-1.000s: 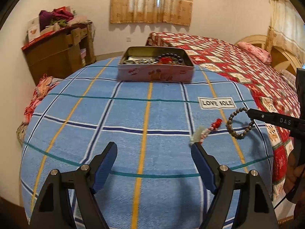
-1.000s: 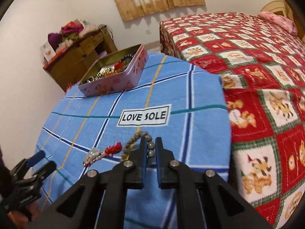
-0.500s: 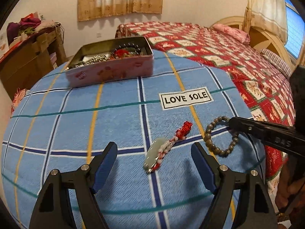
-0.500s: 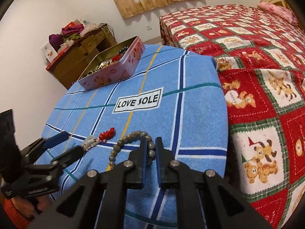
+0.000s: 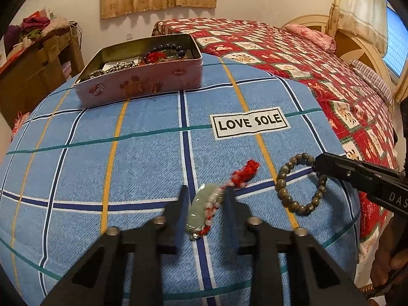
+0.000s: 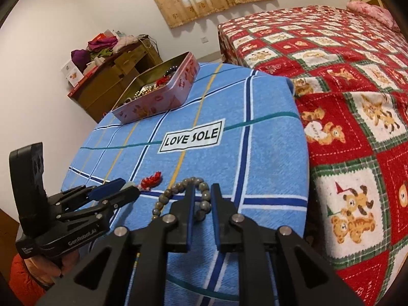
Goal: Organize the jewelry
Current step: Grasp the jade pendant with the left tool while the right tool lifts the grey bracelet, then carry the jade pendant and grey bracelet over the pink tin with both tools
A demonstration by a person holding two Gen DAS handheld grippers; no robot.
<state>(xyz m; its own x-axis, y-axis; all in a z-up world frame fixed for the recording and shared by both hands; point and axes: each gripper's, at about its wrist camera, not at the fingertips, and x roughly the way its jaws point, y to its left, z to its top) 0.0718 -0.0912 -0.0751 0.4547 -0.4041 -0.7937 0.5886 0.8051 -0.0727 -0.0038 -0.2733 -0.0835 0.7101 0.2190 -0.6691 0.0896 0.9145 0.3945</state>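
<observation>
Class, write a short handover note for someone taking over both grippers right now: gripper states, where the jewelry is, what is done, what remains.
Left gripper: jaws narrowed around the jade pendant with red tassel, which lies on the blue towel; a firm grip cannot be confirmed.
Right gripper: jaws slightly apart, astride the bead bracelet, also on the towel.
Pink tin at the towel's far edge already holds several pieces.
Left to do: lift the pendant and bracelet and place both in the tin.
</observation>
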